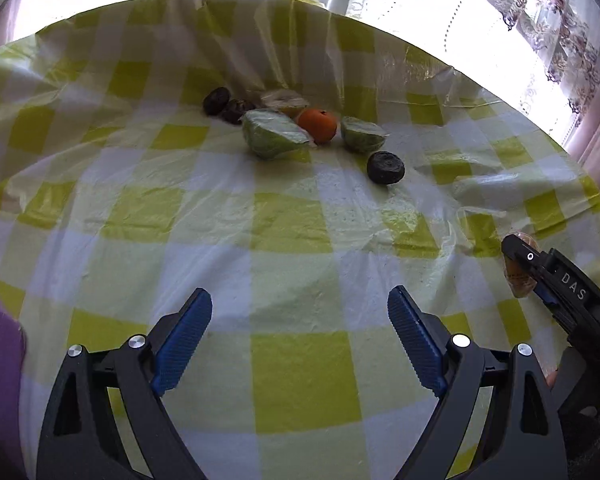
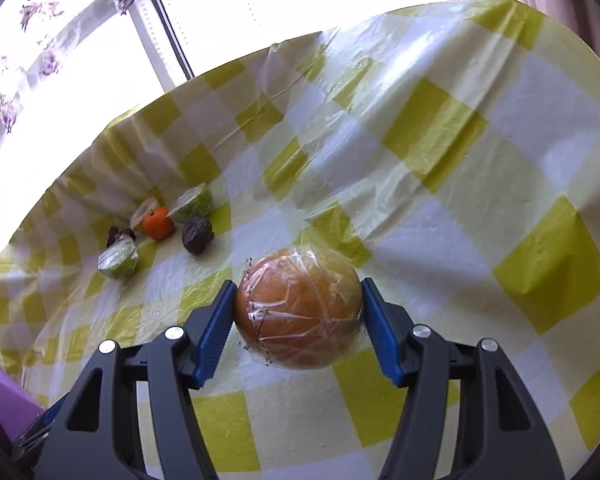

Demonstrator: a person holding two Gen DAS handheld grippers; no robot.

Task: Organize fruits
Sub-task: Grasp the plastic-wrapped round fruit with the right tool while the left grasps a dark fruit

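The right gripper (image 2: pixel 298 312) pinches a plastic-wrapped orange fruit (image 2: pixel 300 308) between both blue pads above the checked tablecloth (image 2: pixel 440 208); the left gripper (image 1: pixel 300 320) hangs spread, holding nothing; the fruit cluster (image 1: pixel 296 128) lies well ahead of it.

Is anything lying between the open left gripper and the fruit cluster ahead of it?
No. In the left wrist view only bare checked tablecloth lies between the left gripper and the fruit cluster.
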